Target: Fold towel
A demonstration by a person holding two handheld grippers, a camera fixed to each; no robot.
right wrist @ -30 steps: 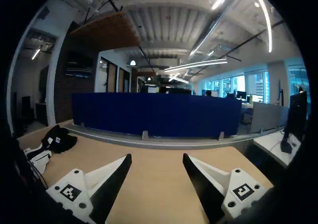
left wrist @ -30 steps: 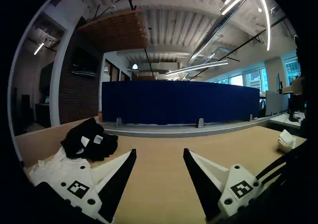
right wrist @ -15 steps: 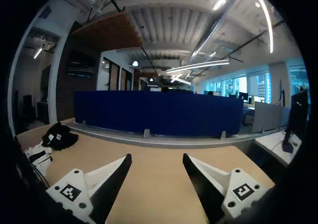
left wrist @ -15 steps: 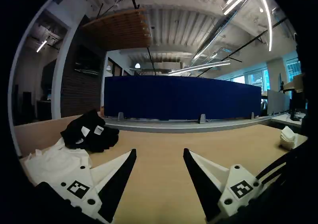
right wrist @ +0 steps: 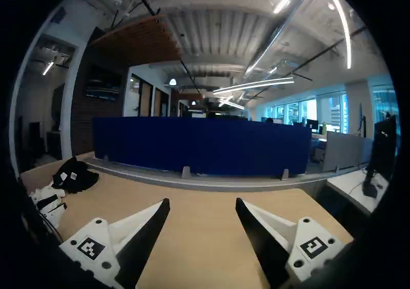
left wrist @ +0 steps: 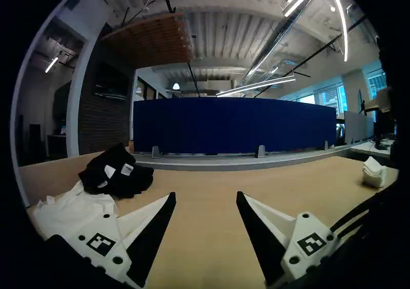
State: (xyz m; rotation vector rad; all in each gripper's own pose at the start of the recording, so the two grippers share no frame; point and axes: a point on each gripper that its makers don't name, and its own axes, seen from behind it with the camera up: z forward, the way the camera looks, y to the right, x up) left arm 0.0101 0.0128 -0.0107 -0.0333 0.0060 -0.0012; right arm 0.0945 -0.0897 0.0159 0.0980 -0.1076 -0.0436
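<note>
My left gripper point(left wrist: 205, 193) is open with nothing between its fingers, held low over a light wooden table point(left wrist: 205, 227). Ahead and to its left lies a crumpled black cloth point(left wrist: 115, 176) with white tags. A rumpled white cloth point(left wrist: 72, 212) lies just in front of that, by the left finger. A small folded white towel point(left wrist: 374, 172) sits at the table's far right. My right gripper point(right wrist: 202, 201) is also open and empty above the same table point(right wrist: 205, 238). From there the black cloth point(right wrist: 74, 176) and the white cloth point(right wrist: 48, 201) are far off to the left.
A long blue partition point(left wrist: 230, 127) on grey feet runs along the table's back edge point(right wrist: 205, 148). To the right stands a neighbouring desk with a dark monitor point(right wrist: 376, 161). Dark cables point(right wrist: 41, 222) hang at the left edge of the right gripper view.
Both views have shifted only slightly. In the left gripper view the cloths and the folded towel sit a little higher than a second ago. Both grippers stay open and empty.
</note>
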